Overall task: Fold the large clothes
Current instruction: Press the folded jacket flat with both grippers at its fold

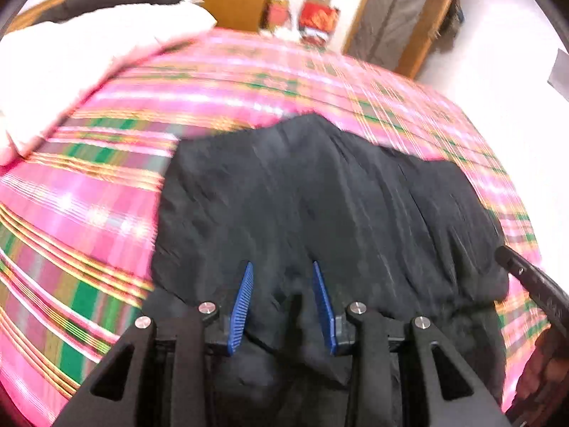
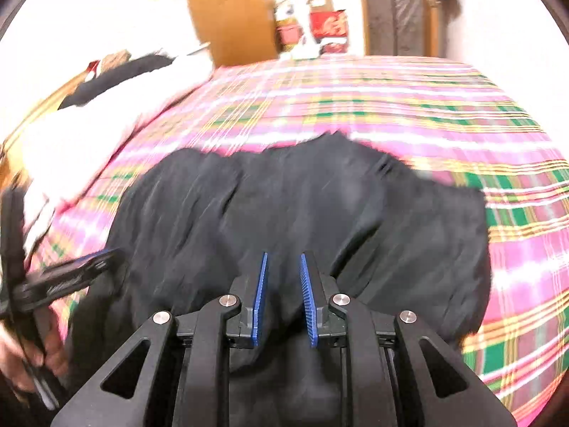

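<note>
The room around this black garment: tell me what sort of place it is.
Probably a bedroom: a bed under a pink plaid sheet, a white pillow at its head, and a wooden door behind.

Bed point(image 1: 106, 192) with pink/green/yellow plaid cover. Black garment point(image 1: 320, 195) lies spread on it, near edge lifted off the cover. White bedding point(image 1: 71, 57) piled at the left side, a dark item point(image 1: 117, 0) on top behind it. Both views motion-blurred.
</note>
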Demonstrator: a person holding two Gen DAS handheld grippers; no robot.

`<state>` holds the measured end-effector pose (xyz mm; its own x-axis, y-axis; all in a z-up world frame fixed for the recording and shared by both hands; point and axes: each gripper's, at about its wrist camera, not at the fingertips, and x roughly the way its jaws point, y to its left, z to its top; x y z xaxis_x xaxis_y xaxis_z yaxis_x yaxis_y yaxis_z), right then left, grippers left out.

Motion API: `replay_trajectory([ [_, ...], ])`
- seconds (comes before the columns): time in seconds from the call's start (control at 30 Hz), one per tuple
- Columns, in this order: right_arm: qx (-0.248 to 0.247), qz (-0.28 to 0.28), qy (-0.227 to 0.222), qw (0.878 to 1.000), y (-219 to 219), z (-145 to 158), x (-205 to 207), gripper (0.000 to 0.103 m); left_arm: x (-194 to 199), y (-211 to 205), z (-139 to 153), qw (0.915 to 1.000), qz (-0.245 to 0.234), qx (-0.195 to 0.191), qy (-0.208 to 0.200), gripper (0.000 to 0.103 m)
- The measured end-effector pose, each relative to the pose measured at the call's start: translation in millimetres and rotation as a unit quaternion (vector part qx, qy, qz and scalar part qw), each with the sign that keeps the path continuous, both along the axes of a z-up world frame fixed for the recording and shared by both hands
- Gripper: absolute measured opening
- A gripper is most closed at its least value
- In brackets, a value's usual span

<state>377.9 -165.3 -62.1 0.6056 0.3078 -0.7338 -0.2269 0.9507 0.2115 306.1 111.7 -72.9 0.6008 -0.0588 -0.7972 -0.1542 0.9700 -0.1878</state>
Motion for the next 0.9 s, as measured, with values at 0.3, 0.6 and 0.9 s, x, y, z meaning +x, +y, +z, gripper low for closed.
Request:
replay_trajectory([
  [0.3,-0.003,-0.021,0.068,0.997,-25.7,-42.3,16.4,0.02,17.0,4.7,-44.5,0.9968,0.023,0.03,0.07,0.037],
  [0.6,0.059,0.046,0.059,0.995,4.2,-24.0,-49.5,0.02,-20.6,-20.9,-7.9,0.9984,-0.051,-0.022,-0.014,0.036],
  [0.9,0.045,0.044,0.13,0.99,15.5,-72.3,-35.6,0.02,-6.1,-44.5,-53.9,0.9948,-0.083,-0.012,0.058,0.036],
])
